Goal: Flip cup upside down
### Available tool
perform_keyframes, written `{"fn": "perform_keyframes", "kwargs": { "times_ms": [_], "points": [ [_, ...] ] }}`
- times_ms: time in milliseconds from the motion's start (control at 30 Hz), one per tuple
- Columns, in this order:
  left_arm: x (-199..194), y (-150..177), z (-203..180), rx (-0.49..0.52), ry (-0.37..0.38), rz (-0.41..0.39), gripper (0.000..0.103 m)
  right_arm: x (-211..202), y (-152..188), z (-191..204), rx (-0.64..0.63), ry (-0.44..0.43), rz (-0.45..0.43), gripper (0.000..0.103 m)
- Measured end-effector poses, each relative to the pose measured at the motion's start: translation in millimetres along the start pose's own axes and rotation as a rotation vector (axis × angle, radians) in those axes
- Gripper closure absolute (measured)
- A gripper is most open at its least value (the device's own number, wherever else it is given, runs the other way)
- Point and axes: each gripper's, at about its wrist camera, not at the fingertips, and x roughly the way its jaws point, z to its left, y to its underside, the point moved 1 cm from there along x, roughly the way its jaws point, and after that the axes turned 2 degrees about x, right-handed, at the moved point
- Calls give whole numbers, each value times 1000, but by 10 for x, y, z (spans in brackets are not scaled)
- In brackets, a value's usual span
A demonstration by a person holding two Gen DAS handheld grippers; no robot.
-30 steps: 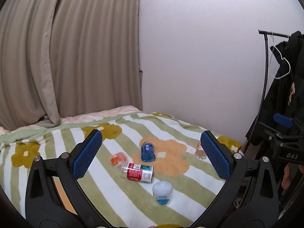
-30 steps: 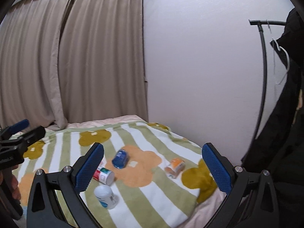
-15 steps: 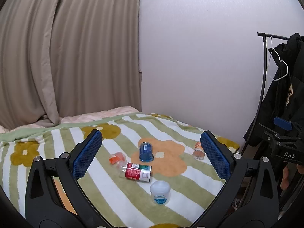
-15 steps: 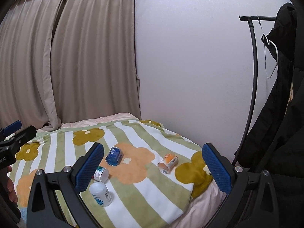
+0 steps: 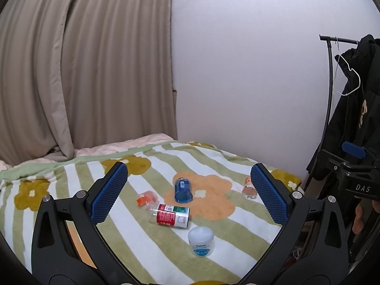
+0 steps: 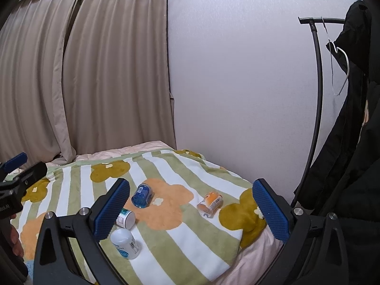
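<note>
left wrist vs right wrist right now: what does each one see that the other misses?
Left wrist only: a small orange-capped container lying on the blanket, the full length of the red-labelled bottle, and the right gripper's body at the right edge.

Right wrist only: the blanket's overhanging corner with pink bedding beneath, and the left gripper's body at the left edge.

Both: the blue cup on its side on the orange flower, the white jar, the orange-and-white bottle, curtains, coat rack. Both grippers' jaws are open and empty.

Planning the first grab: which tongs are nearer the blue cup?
Hard to tell. Blue cup lies ahead of both; left tongs point straight at it, right tongs aim to its right.
</note>
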Motion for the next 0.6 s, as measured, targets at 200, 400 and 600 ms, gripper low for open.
{"fn": "perform_keyframes", "kwargs": {
  "times_ms": [200, 400, 600],
  "points": [
    [17, 9, -4, 0, 2, 2, 0, 15, 2, -4, -2, 2, 2, 0],
    [30, 17, -11, 4, 1, -1, 0, 21, 0, -4, -3, 3, 1, 0],
    [39, 26, -19, -5, 8, -1, 0, 25, -10, -5, -9, 6, -3, 0]
  ]
}}
